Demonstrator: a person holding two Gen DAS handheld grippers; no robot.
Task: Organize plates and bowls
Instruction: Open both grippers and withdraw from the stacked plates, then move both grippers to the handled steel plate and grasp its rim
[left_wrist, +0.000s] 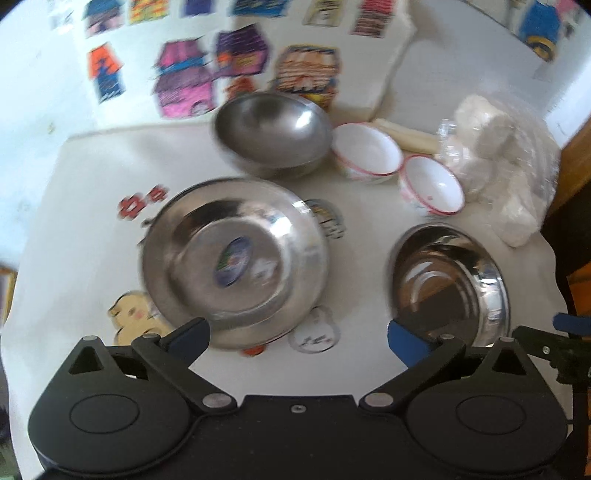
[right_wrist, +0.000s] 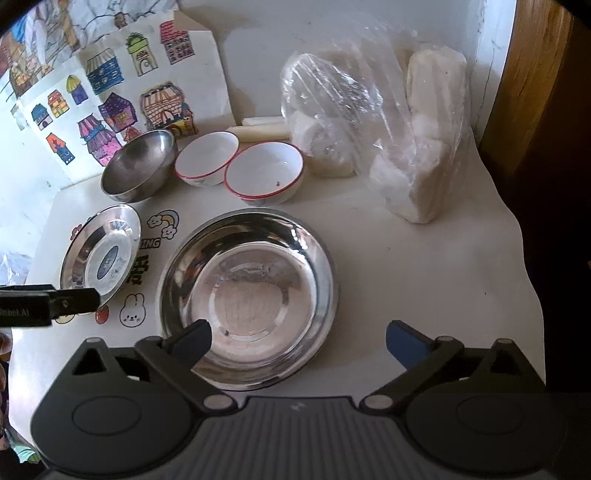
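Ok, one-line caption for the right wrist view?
Open right gripper above a steel plate, three bowls lined up behind.

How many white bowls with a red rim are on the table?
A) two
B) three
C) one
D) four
A: two white ceramic bowls with red rims sit side by side behind the shiny steel plates, to the right of the round steel bowl.
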